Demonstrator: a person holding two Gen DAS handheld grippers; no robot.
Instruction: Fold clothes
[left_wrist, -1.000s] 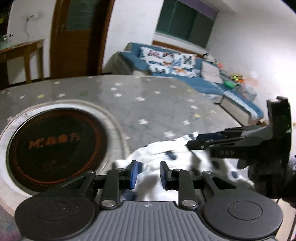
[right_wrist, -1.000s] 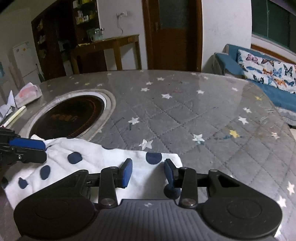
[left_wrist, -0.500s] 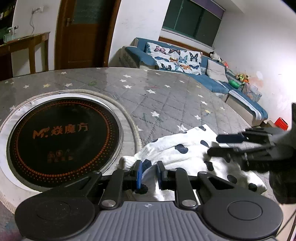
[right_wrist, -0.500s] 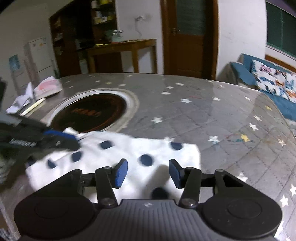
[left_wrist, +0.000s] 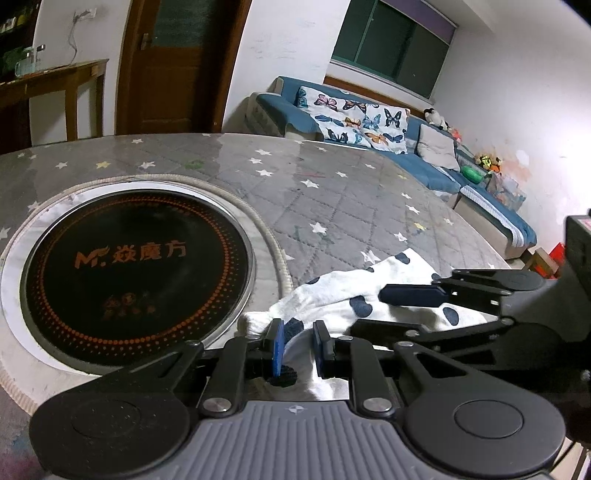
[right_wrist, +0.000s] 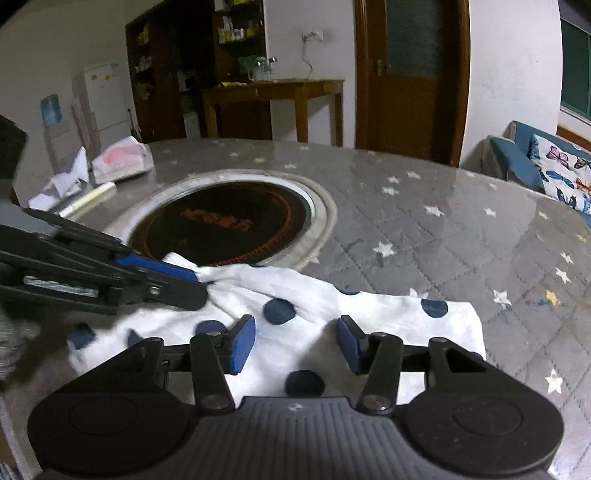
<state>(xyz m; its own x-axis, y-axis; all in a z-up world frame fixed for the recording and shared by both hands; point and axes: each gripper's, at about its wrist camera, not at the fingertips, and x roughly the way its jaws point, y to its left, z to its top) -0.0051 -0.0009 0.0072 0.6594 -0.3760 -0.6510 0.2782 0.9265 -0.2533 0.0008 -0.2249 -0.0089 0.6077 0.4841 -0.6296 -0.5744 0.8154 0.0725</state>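
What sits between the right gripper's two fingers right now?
In the right wrist view, only the white polka-dot garment shows in the gap of the right gripper; its blue pads stand apart, not pressing the cloth.

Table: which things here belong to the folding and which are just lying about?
Part of the job:
- polka-dot cloth
- left gripper, shut on cloth
- right gripper, open over cloth

Lying about:
- round cooktop
- plastic bag
- crumpled paper
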